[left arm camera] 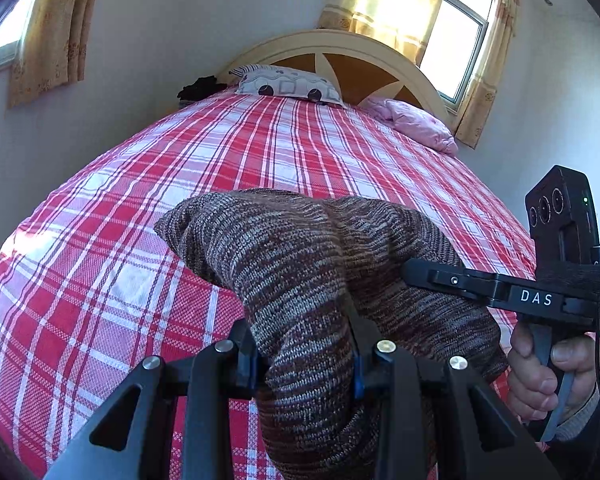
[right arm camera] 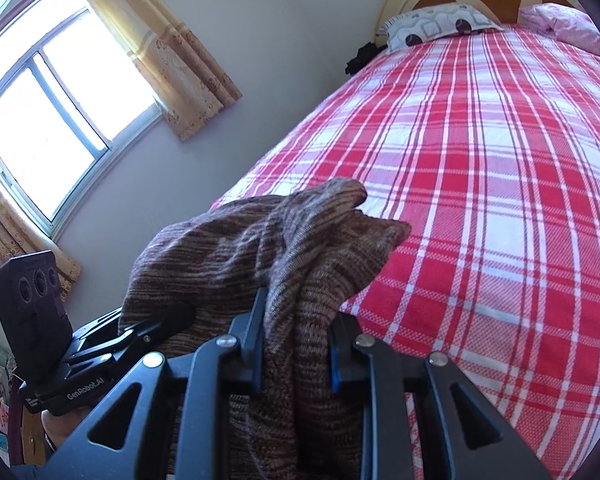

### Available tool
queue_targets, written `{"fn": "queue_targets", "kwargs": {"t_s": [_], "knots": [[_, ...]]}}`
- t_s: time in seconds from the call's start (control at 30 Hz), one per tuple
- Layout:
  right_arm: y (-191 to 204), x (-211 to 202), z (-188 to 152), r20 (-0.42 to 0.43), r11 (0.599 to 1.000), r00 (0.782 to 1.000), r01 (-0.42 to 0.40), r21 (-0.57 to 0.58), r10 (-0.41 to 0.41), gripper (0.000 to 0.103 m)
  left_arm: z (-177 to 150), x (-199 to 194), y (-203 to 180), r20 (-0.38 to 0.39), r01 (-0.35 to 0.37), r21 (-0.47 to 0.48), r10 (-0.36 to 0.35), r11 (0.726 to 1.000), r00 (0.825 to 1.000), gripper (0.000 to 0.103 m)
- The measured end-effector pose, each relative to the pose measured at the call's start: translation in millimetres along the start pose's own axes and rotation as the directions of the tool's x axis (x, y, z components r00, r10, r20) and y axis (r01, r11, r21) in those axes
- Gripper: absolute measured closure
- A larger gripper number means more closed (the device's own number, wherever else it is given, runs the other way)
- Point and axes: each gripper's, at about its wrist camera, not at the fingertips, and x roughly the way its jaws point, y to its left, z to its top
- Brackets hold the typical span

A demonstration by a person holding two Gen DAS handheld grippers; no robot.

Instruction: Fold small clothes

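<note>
A brown, striped knitted garment (left arm camera: 300, 264) hangs bunched between both grippers above the red plaid bed (left arm camera: 260, 148). My left gripper (left arm camera: 304, 336) is shut on a thick fold of it, and the cloth fills the gap between the black fingers. In the right wrist view the same garment (right arm camera: 260, 248) drapes over my right gripper (right arm camera: 296, 320), which is shut on another bunch of the knit. The right gripper's body (left arm camera: 512, 292), held by a hand (left arm camera: 548, 376), shows at the right of the left wrist view. The left gripper's body (right arm camera: 88, 352) shows at the lower left of the right wrist view.
The plaid sheet (right arm camera: 480, 168) spreads wide ahead. A patterned pillow (left arm camera: 288, 86) and a pink quilt (left arm camera: 416, 122) lie by the headboard (left arm camera: 340, 52), with a dark item (left arm camera: 200, 86) at the far left corner. Curtained windows (right arm camera: 56, 108) stand on the walls.
</note>
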Motion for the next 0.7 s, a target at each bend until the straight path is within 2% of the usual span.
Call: {"fn": "queue_targets", "kwargs": {"t_s": [0.23,0.53,0.7], "knots": [[-4.4,7.7,-5.3,-0.026,1.0,1.0,0.006,0.016,-0.006,0.077,-9.7,7.0,8.2,-0.03,0.004,-0.008,-0.005,1.0,1.0,0.07],[-19.7,27.4,-19.5,-0.093,0.997,0.994,0.063,0.048,-0.059,0.077,-32.4,34.1,18.0,-0.101,0.015,-0.037,-0.019,0.999,0.995,0.07],[-29.7,35.6,-24.2,-0.12,0.995,0.99,0.082,0.062,-0.074,0.077,-38.6,40.9,22.2,-0.105,0.022,-0.038,-0.026,0.999,0.994,0.07]]}}
